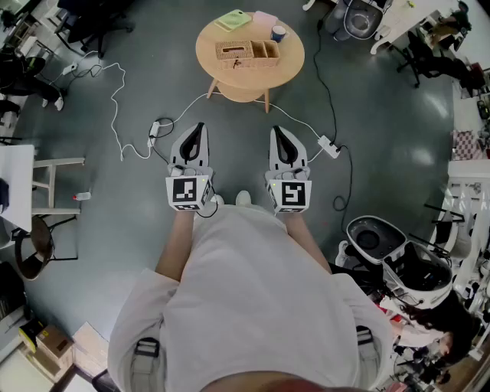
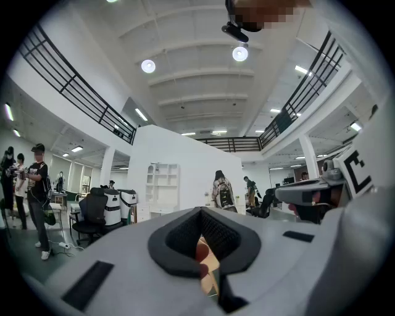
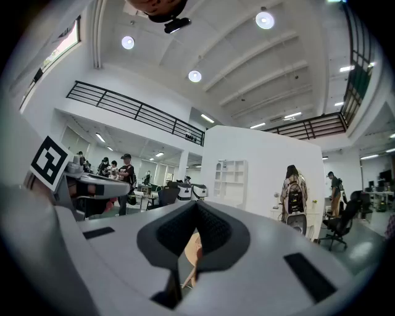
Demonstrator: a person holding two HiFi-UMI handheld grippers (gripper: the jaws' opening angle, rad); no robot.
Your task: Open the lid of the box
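Note:
A woven wicker box (image 1: 246,52) sits on a round wooden table (image 1: 287,69) at the top middle of the head view; its left part carries a flat lid (image 1: 233,50). My left gripper (image 1: 198,127) and right gripper (image 1: 277,132) hang side by side over the grey floor, short of the table, both pointing at it. Each is shut with nothing held. In the left gripper view the jaws (image 2: 203,237) meet, with only a sliver of the table showing through. The right gripper view shows its gripper (image 3: 194,237) the same way. Neither touches the box.
A green pad (image 1: 233,20), a pink item (image 1: 265,18) and a blue cup (image 1: 278,33) share the table. White cables and a power strip (image 1: 330,145) lie on the floor between me and the table. A white stool (image 1: 46,176) stands left, machines (image 1: 383,245) right.

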